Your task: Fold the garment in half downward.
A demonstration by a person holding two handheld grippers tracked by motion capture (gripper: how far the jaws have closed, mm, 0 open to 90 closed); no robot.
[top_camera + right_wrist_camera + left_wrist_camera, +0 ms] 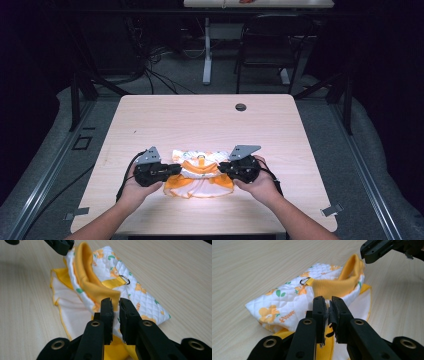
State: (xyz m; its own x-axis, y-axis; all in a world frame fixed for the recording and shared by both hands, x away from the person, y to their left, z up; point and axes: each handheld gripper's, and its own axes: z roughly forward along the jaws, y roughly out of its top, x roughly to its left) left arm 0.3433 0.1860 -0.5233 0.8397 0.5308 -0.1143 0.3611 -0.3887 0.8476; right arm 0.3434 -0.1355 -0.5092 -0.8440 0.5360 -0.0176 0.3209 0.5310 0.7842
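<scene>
On the near middle of the wooden table (210, 120) lies a quilted orange-flowered pet garment (200, 172), flanked by the left gripper (328, 305) and right gripper (116, 305), jaws slightly parted, pressing nothing.

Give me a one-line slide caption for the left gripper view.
Left gripper, jaws slightly parted, just short of a small quilted white garment with orange flowers and orange ribbed collar on the pale wooden table.

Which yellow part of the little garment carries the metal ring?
The narrow yellow strap across the quilted white back holds the metal ring; the ribbed yellow collar and the yellow hem carry none.
</scene>
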